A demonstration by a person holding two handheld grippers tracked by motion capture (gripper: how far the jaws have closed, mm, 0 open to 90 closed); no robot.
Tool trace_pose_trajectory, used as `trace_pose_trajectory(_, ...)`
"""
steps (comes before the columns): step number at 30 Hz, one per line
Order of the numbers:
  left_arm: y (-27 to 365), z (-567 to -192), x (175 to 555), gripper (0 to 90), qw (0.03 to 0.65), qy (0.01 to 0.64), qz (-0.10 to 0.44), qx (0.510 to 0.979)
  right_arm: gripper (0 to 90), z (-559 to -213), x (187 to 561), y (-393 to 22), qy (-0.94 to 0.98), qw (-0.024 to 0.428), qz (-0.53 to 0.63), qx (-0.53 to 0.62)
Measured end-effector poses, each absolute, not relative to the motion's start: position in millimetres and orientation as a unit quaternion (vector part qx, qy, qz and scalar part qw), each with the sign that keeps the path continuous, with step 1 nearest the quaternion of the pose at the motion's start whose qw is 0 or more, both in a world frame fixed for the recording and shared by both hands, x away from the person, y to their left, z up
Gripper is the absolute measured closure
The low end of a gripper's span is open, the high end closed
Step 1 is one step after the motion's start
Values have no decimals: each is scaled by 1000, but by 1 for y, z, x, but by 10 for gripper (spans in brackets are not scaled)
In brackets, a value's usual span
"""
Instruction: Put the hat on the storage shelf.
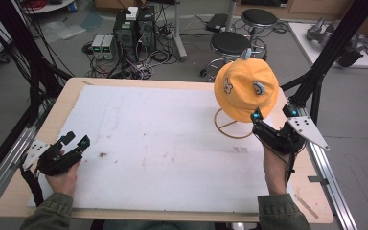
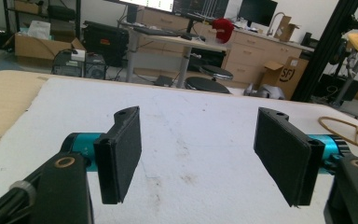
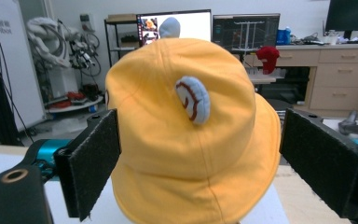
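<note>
A yellow bucket hat with small blue ears sits on a thin wooden stand at the table's right side. My right gripper is just in front of the hat, open. In the right gripper view the hat stands between the two black pads. The left pad is at the hat's edge and the right one stands apart from it. My left gripper rests low near the table's front left, open, with only the white mat between its jaws. The stand's ring base lies off to the right there.
A white mat covers most of the wooden table. Black frame posts and an aluminium rail run along the right edge. Stools and computer boxes stand on the floor beyond the far edge.
</note>
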State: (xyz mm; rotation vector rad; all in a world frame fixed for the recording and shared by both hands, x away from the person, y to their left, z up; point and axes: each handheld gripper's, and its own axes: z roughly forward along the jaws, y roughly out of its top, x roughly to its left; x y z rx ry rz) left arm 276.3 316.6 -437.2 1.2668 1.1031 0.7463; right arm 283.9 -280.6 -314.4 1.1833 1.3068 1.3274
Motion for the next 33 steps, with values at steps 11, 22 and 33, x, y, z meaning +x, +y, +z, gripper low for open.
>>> trace_pose_trajectory(11,319,-437,275,323,605,481,327,545,115,-330,272,-284,534,441,526,494)
trace_pose_trajectory(22,320,-437,273,323,603,483,332,542,115,-348,261,-293,535,432,515,512)
trace_pose_trajectory(33,321,-437,273,323,599,485,333,543,115,-370,252,-299,533,417,502,538)
